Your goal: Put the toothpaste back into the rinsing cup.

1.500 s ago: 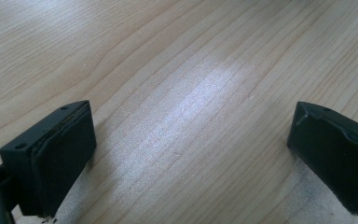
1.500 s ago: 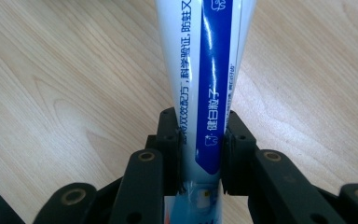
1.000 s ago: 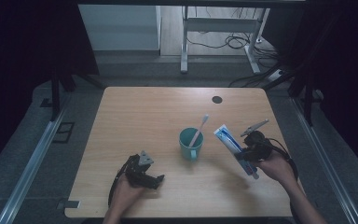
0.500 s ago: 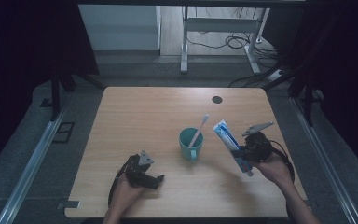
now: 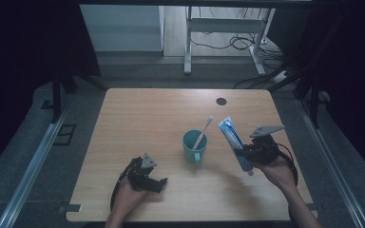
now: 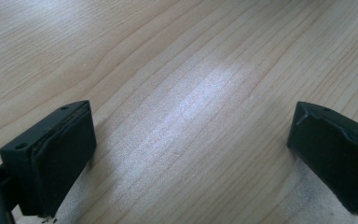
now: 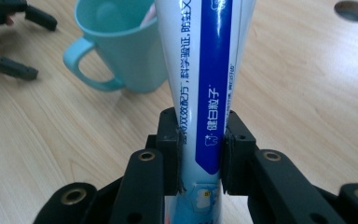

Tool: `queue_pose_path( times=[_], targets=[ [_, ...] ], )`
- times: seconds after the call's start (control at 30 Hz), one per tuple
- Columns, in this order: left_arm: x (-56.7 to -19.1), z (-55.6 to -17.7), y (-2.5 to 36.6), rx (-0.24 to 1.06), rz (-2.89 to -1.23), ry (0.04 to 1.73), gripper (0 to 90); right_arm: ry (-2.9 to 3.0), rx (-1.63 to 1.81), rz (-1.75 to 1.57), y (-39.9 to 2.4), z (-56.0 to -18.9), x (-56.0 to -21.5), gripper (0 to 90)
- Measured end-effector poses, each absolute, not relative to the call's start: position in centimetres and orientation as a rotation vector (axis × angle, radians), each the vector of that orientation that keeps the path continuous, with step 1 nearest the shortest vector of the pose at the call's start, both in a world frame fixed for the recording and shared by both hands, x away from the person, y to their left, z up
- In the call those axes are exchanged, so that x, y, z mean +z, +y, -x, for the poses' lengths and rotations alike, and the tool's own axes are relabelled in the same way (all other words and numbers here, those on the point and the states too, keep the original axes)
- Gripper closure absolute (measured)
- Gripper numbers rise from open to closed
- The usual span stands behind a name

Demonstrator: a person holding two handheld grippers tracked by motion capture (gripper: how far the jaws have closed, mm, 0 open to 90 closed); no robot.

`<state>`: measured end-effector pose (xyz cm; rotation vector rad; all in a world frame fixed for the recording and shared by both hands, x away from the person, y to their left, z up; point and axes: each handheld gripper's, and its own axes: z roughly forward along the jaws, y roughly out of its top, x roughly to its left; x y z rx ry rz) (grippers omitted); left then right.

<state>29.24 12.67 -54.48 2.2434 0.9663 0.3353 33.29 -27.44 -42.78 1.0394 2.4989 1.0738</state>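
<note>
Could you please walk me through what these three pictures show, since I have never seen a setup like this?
No robot is at work here: a person at a wooden table holds a two-jaw gripper in each hand. The high view comes from a fixed camera above, looking down on the table. The other two come from small cameras riding on the grippers, each looking along its own black jaws.

On the table stands a teal mug with a toothbrush leaning in it.

The right gripper is shut on a blue and white toothpaste tube, held above the table just right of the mug. The left gripper sits low near the table's front edge, jaws wide apart with bare wood between them, holding nothing.
</note>
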Motion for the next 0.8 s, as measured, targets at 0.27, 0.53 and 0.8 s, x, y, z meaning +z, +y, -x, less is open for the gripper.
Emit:
queue_pose_path(
  times=[0.27, 0.53, 0.8],
  targets=[
    [-54.5, -29.2, 12.7, 0.335, -2.244, 0.967, 1.1, 2.458, 1.140, -1.016, -27.0, -33.3, -42.0, 72.5],
    [-54.5, -29.2, 12.7, 0.335, -2.244, 0.966, 1.1, 2.435, 1.183, -0.993, -26.1, -33.5, -41.3, 72.5],
    [-54.5, -29.2, 12.7, 0.335, -2.245, 0.966, 1.1, 2.424, 1.213, -0.968, -25.0, -33.9, -40.5, 72.5]
  ],
)
